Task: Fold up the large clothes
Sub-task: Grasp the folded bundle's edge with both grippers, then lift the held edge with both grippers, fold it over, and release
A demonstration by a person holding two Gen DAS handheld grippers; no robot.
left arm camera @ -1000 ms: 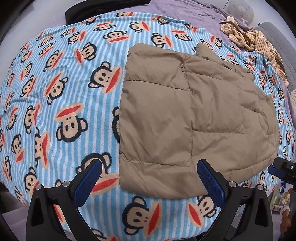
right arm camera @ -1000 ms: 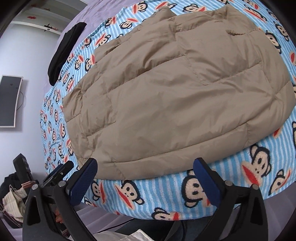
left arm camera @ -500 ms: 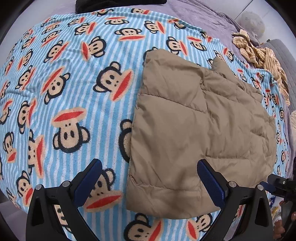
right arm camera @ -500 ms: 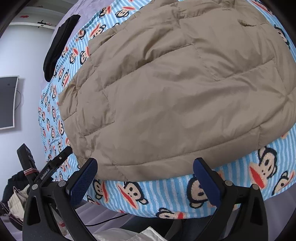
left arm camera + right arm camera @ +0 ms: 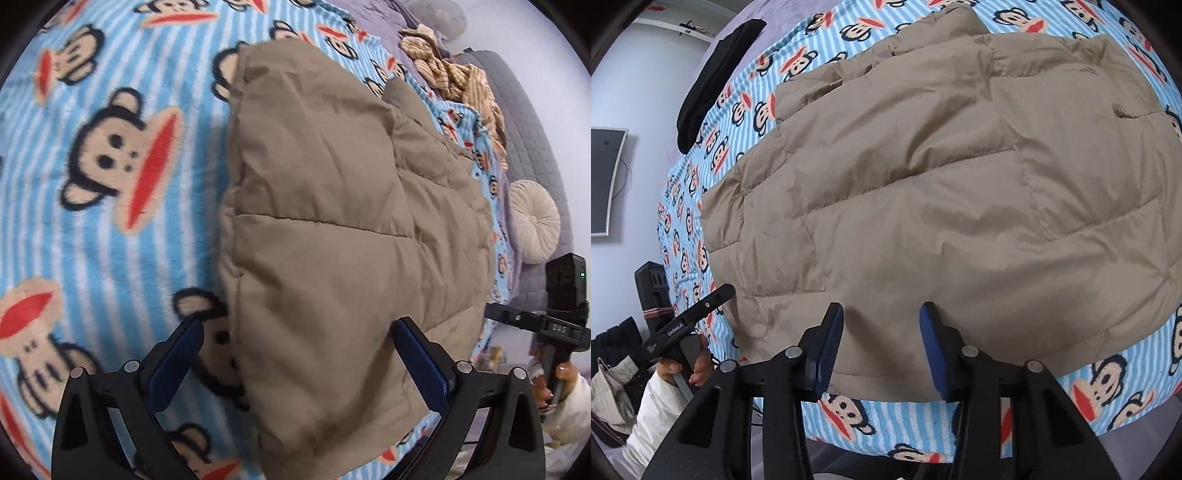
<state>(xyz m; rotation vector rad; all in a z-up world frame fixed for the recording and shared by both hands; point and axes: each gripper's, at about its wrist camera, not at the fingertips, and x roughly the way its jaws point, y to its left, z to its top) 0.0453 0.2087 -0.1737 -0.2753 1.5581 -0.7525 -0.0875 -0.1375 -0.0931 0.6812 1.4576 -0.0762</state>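
Observation:
A tan quilted puffer jacket (image 5: 332, 221) lies folded flat on a blue striped monkey-print blanket (image 5: 92, 221). My left gripper (image 5: 295, 354) is open, low over the jacket's near left corner, with the corner between its blue pads. In the right wrist view the jacket (image 5: 942, 184) fills the middle. My right gripper (image 5: 882, 339) hovers over the jacket's near hem, jaws partly closed with a gap between them and nothing held. The left gripper also shows in the right wrist view (image 5: 687, 325), and the right one in the left wrist view (image 5: 535, 321).
A black garment (image 5: 713, 77) lies at the blanket's far edge. A striped tan garment (image 5: 454, 77) and a round cream cushion (image 5: 535, 218) lie on the grey bed cover at the right. A wall screen (image 5: 605, 181) hangs at the left.
My left gripper has come down and forward close to the jacket's corner. My right gripper's jaws have narrowed from wide open and it has moved in over the hem.

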